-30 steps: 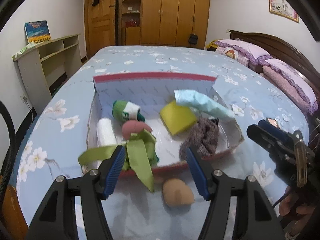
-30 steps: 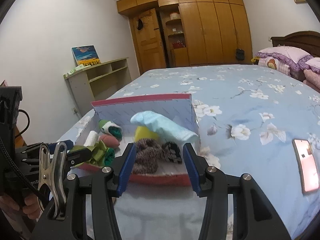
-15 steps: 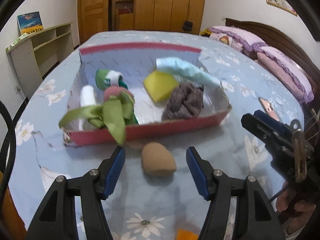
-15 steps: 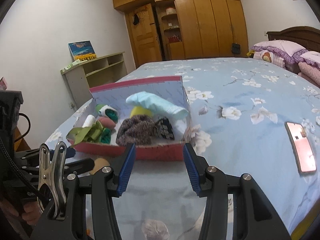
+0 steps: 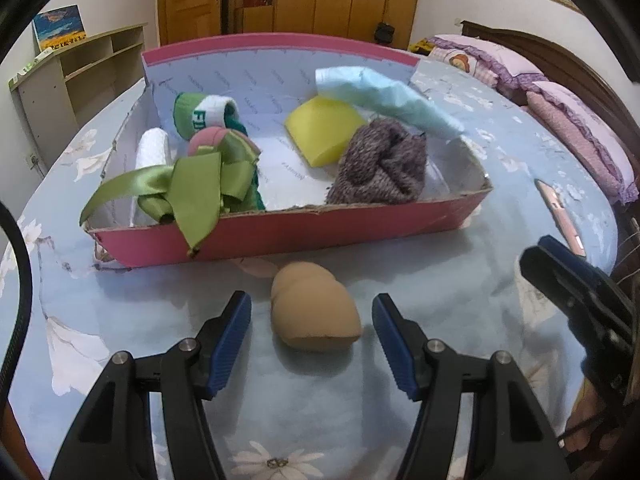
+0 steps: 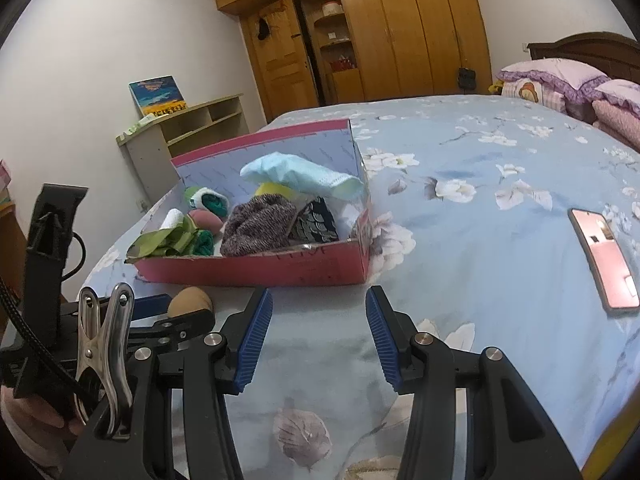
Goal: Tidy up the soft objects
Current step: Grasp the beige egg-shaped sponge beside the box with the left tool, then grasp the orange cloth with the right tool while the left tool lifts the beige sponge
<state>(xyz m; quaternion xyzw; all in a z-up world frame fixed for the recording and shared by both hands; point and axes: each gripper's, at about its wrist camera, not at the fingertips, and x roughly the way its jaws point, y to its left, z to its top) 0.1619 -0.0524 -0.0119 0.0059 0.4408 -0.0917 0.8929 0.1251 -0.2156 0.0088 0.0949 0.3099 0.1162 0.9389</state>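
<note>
Inside the pink cardboard box (image 5: 360, 224), from the left: a white roll (image 5: 152, 152), a green satin ribbon (image 5: 192, 188) draped over the front wall, a green-and-white sock (image 5: 204, 114), a yellow sponge (image 5: 324, 132), a grey knitted cloth (image 5: 380, 168) and a pale blue cloth (image 5: 384, 96) overhanging the right wall. Outside it, on the floral bedspread (image 5: 460, 280) just before the front wall, lies a tan makeup sponge (image 5: 312, 312) — between the spread fingers of the left gripper (image 5: 312, 332), which has nothing in its grasp. The right gripper (image 6: 318, 332) is likewise parted and empty, over bare bedspread. A pink phone (image 6: 604, 260) lies to the right, well apart.

Judged light, squashy and springy — best taken across its broad belly, gently, as the tapered end may squirt free.
</note>
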